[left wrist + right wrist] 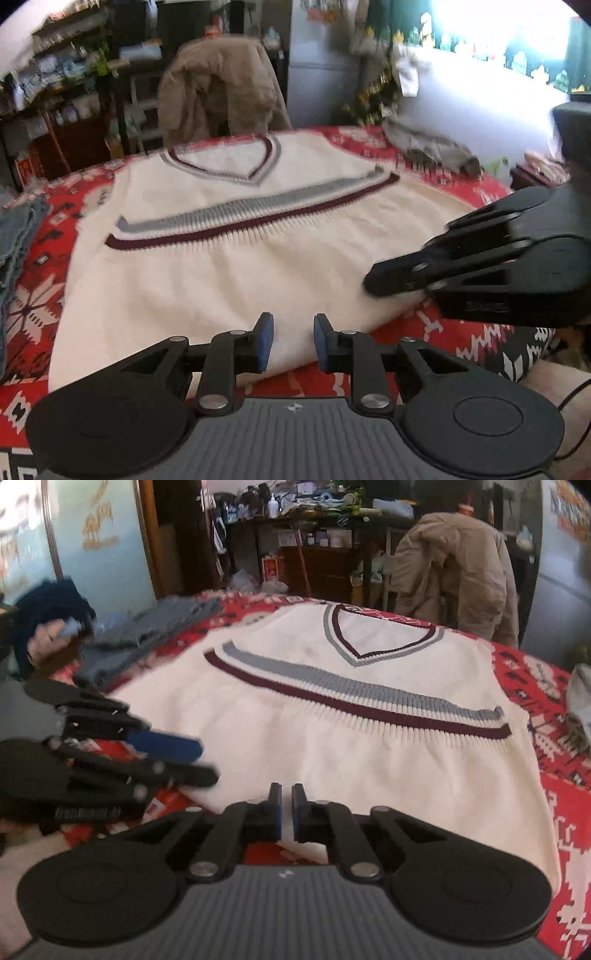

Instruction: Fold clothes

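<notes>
Cream vest (pixel 236 266) spread on red patterned cloth (pixel 461 332), hem band doubled back toward neckline. Left gripper (pixel 293 341) spread wide at near fold, positioned to pinch. Right gripper (pixel 286 812) nearly pressed together, gripping nothing visible.

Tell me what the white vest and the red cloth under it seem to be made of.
The sweater vest looks like soft matte knit, wool or acrylic: a ribbed band shows beside its stripes. The red patterned cloth looks like a woven or printed blanket; its fibre is unclear.

Jeans (pixel 147 635) crowd the vest's (pixel 332 738) left edge, a grey garment (pixel 432 147) its far right corner
</notes>
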The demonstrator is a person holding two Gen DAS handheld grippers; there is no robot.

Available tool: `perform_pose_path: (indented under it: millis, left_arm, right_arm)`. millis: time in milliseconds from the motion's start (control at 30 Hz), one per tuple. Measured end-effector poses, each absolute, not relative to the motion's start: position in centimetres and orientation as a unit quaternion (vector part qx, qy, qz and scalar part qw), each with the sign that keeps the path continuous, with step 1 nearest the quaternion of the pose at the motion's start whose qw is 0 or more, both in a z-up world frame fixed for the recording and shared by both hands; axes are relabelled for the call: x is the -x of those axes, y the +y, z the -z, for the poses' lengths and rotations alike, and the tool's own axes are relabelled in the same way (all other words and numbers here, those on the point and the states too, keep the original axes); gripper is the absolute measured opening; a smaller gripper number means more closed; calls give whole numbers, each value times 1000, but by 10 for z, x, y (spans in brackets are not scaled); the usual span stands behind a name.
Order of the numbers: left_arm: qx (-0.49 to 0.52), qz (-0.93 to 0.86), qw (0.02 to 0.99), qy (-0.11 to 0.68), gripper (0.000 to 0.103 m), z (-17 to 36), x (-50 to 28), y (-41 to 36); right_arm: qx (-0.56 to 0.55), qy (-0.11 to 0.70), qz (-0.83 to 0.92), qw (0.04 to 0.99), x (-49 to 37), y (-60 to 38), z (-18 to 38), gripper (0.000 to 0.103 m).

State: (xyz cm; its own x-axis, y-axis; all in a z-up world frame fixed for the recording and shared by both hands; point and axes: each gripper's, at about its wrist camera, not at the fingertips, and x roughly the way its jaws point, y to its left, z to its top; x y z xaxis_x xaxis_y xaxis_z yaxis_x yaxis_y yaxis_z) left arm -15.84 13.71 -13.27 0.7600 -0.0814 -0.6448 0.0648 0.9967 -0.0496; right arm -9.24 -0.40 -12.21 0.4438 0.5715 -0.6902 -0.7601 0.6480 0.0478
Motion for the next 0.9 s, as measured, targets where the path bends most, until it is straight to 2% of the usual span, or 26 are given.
perform_pose_path:
  millis: [400,433,500,667,733,900]
  left_arm:
    - [41,29,936,349,23,131,156,144]
    - [48,25,935,350,22,130,156,145]
    - [60,15,935,349,13,129,156,147]
    - [81,31,940,330,13,128,156,142]
    - [64,42,937,340,13,132,153,132]
    - [-1,42,939,341,13,133,158,115]
  right_arm:
    - [106,355,-384,845,27,51,124,3]
    - [94,354,-384,848,28,45,120,7]
    - [79,352,-378,853,35,29,114,11]
    - [68,347,-366,861,72,-15,113,13]
    - [79,333,-361,868,89,-27,118,18]
    - [103,330,-345,873,107,-37,131,18]
